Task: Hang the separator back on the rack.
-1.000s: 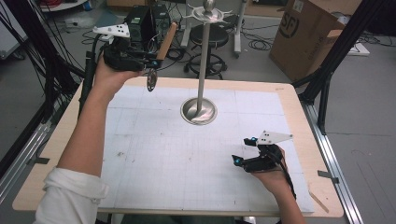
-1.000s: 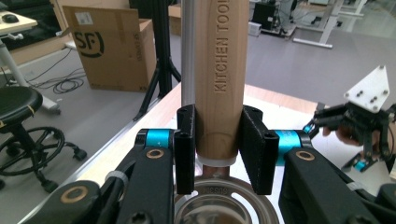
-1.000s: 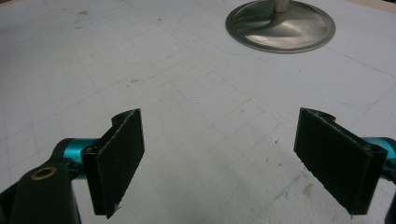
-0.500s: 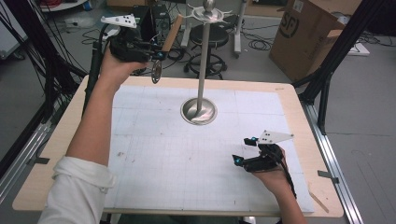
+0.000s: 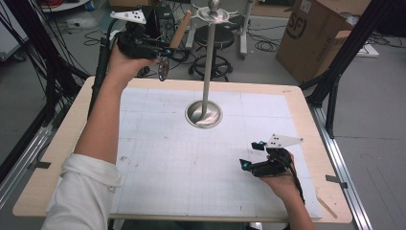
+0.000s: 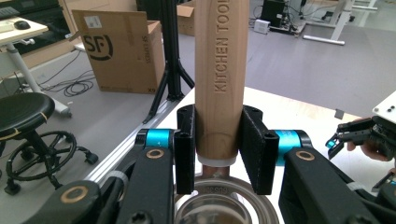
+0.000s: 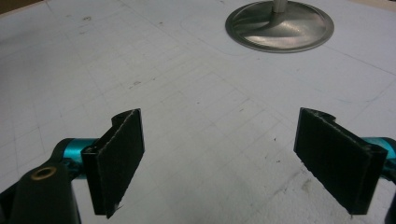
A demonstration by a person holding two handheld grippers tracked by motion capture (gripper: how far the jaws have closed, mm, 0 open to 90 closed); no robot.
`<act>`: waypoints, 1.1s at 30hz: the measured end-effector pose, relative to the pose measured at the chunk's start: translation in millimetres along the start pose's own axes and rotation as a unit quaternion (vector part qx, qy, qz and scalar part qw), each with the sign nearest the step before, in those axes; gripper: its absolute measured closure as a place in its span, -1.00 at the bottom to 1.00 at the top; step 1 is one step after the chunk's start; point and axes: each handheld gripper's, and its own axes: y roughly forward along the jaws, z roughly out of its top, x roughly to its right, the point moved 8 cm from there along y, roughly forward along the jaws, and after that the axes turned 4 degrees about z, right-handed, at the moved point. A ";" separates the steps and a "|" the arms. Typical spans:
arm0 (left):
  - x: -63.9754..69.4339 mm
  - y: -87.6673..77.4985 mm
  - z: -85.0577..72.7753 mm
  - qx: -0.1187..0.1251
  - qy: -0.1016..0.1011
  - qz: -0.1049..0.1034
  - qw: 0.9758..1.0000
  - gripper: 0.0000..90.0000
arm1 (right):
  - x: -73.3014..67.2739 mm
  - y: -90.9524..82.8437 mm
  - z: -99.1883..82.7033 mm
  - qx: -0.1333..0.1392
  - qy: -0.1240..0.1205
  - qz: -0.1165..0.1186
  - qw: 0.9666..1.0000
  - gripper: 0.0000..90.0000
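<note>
Aloft, left tool (image 6: 217, 151) clamping wooden-handled utensil (image 6: 218, 79) — right tool (image 7: 233, 158) agape

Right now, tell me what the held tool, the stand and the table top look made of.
Tool: the handle looks like pale unvarnished wood, with grain and stamped letters "KITCHEN TOOL"; the round head below it looks like polished metal, shiny.
Stand: probably polished steel, since its base and pole mirror the light.
Table top: light wood or wood-look board at the rim, under a white gridded mat, matte and scuffed.
</note>
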 end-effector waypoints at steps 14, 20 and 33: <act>13.4 25.8 -3.4 -0.030 0.004 -0.008 1.000 0.52 | -1.4 0.5 -1.3 -0.004 -0.002 0.000 1.000 -0.67; 16.1 33.6 -2.4 -0.036 -0.001 -0.006 0.999 0.52 | -2.6 0.8 -2.8 -0.009 -0.002 0.003 1.000 -0.67; 16.5 32.7 -12.6 -0.046 -0.009 -0.002 0.999 0.27 | -2.4 -1.4 -2.3 -0.006 -0.004 0.003 1.000 -0.67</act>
